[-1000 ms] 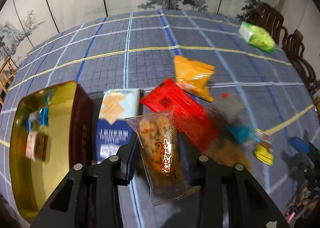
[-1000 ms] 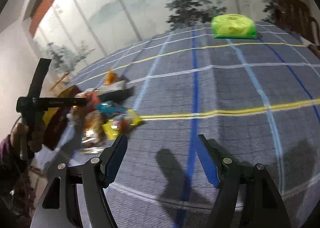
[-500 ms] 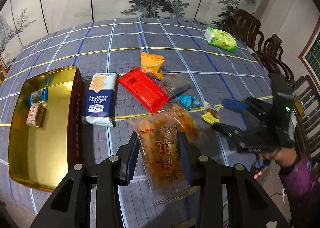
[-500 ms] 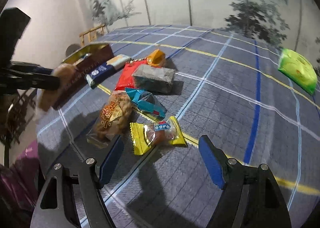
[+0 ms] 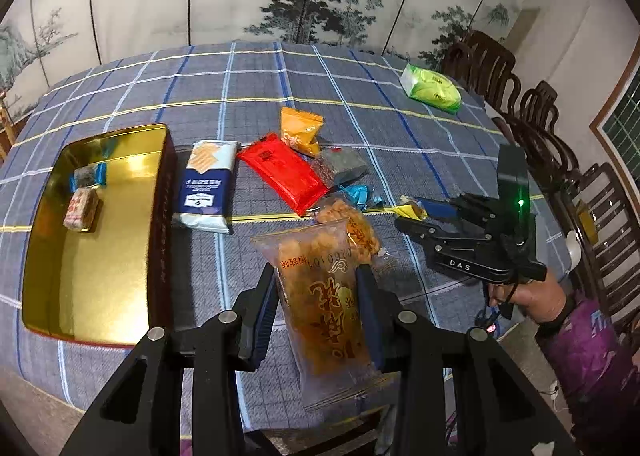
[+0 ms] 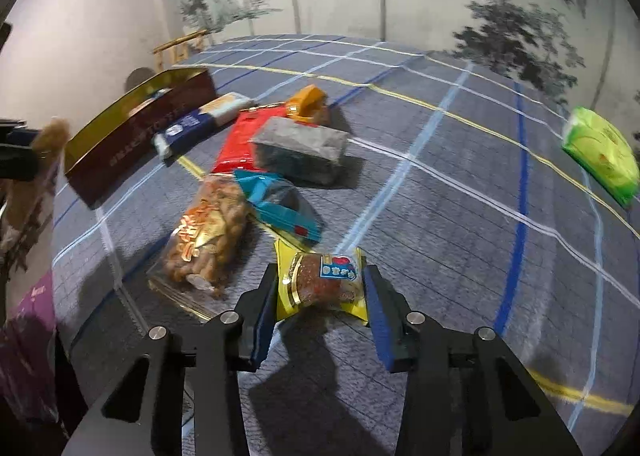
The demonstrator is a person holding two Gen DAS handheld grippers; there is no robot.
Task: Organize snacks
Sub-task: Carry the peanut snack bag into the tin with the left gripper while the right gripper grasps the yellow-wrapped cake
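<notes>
Left gripper (image 5: pixel 318 306) is clamping a clear, orange-printed fried-snack packet (image 5: pixel 326 308), lifted over the blue plaid tablecloth (image 5: pixel 256 83), beside the gold rectangular tin (image 5: pixel 94 252). Right gripper (image 6: pixel 320 298) is gripping a yellow-edged wrapped cake (image 6: pixel 322 280), resting on the cloth near a second clear fried-snack bag (image 6: pixel 206 234).

Black claws (image 5: pixel 316 316), blue pads, silver screws; purple sleeve (image 5: pixel 592 360).

A table under a blue plaid cloth (image 5: pixel 256 71) carries a gold tin (image 5: pixel 96 256) at the left. Beside it lie a cracker pack (image 5: pixel 206 179), red (image 5: pixel 286 175), orange (image 5: pixel 298 129), grey (image 6: pixel 298 147) and teal (image 6: pixel 280 205) packets, a peanut bag (image 6: pixel 204 232); a green pack (image 5: pixel 430 87) lies well apart.
</notes>
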